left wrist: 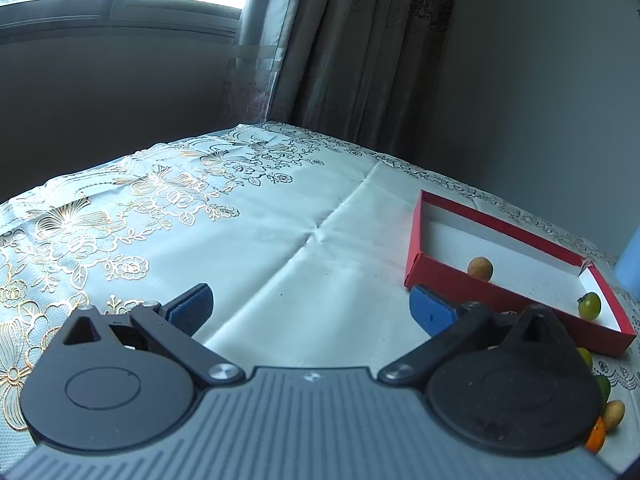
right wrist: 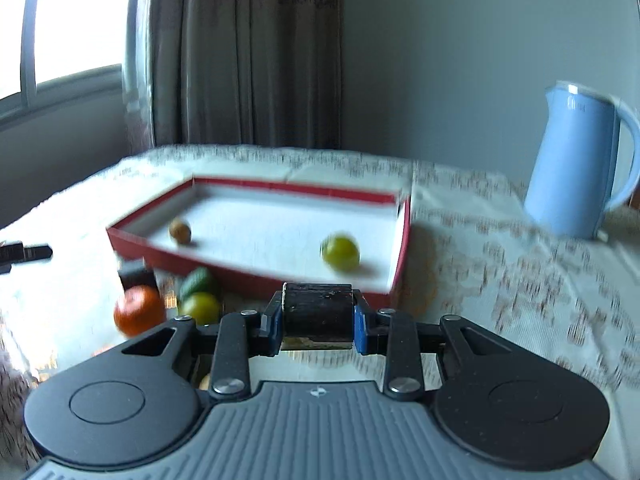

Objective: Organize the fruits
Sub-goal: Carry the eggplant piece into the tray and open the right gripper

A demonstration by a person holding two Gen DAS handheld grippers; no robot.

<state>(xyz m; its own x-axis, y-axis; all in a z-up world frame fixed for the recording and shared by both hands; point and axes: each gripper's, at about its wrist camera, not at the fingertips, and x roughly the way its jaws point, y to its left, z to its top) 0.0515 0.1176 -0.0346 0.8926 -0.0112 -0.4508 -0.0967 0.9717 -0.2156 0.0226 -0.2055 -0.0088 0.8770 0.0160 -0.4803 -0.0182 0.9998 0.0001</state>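
A shallow red box (left wrist: 436, 276) with a white inside lies on the tablecloth; it also shows in the right wrist view (right wrist: 402, 248). In it lie a small brown fruit (left wrist: 480, 268) (right wrist: 180, 231) and a green round fruit (left wrist: 591, 305) (right wrist: 341, 253). My left gripper (left wrist: 312, 308) is open and empty, left of the box. My right gripper (right wrist: 318, 314) is shut on a dark brown cylindrical piece (right wrist: 318, 312), just before the box's near wall. Outside the box lie an orange fruit (right wrist: 139, 310), a yellow-green fruit (right wrist: 201, 307) and a green one (right wrist: 197, 281).
A light blue kettle (right wrist: 576, 160) stands at the right, past the box. A dark block (right wrist: 136, 275) stands next to the loose fruits. Curtain, wall and window lie behind the table. The right wrist view is blurred by motion.
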